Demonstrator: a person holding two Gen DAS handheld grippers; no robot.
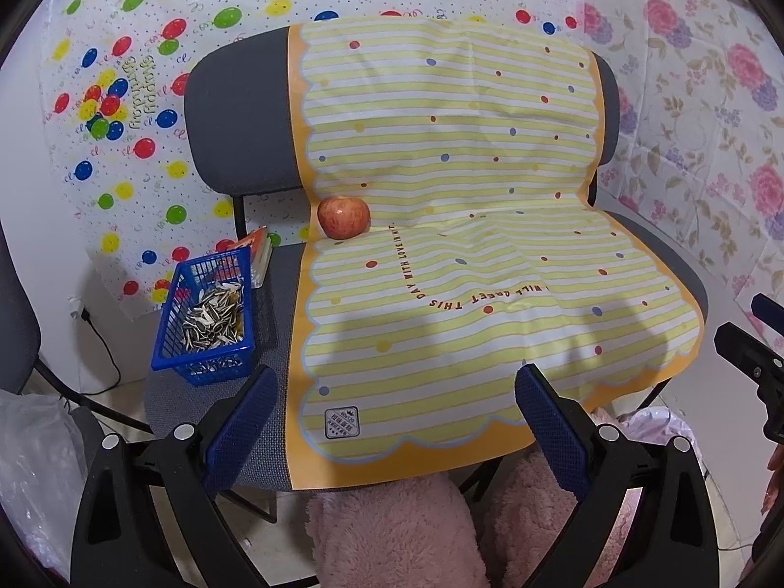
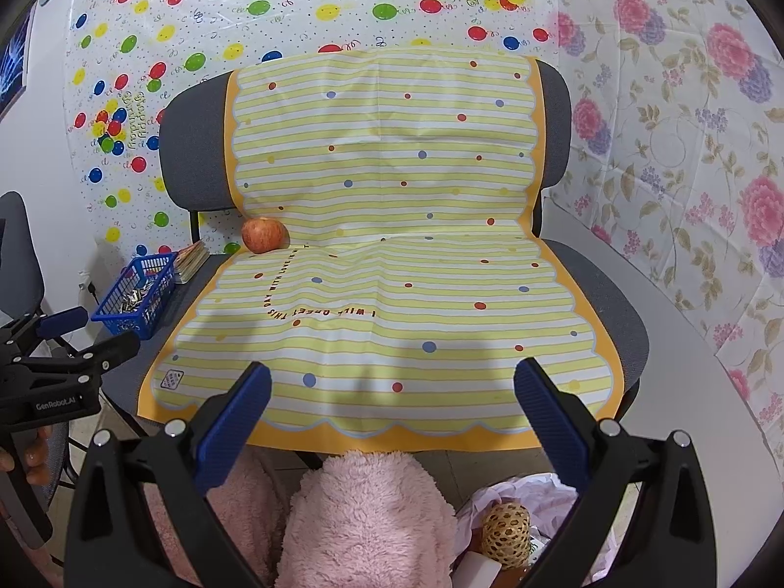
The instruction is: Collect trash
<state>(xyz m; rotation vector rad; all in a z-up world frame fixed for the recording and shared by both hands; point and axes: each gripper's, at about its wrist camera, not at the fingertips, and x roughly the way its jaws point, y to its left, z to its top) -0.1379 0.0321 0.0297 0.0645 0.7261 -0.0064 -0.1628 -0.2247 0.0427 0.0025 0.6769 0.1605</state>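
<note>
A blue plastic basket (image 1: 206, 318) (image 2: 134, 301) holding sunflower seed shells (image 1: 215, 316) stands on the left of a grey chair seat (image 1: 274, 323). A red apple (image 1: 343, 218) (image 2: 264, 235) rests at the back of a yellow striped sheet (image 1: 465, 255) (image 2: 392, 264) draped over the chair. My left gripper (image 1: 394, 406) (image 2: 93, 333) hovers open over the sheet's front edge, holding nothing. My right gripper (image 2: 392, 406) (image 1: 749, 328) is also open and empty, over the front of the sheet. A pale plastic bag (image 2: 539, 490) below right holds a foam fruit net (image 2: 507, 534).
A flat packet (image 1: 257, 255) (image 2: 191, 257) leans behind the basket. Pink fluffy legs (image 1: 392, 529) (image 2: 362, 514) of a person sit under the grippers. Patterned plastic sheets cover the walls. A clear bag (image 1: 34, 465) lies at the lower left, a cable (image 1: 105, 353) on the floor.
</note>
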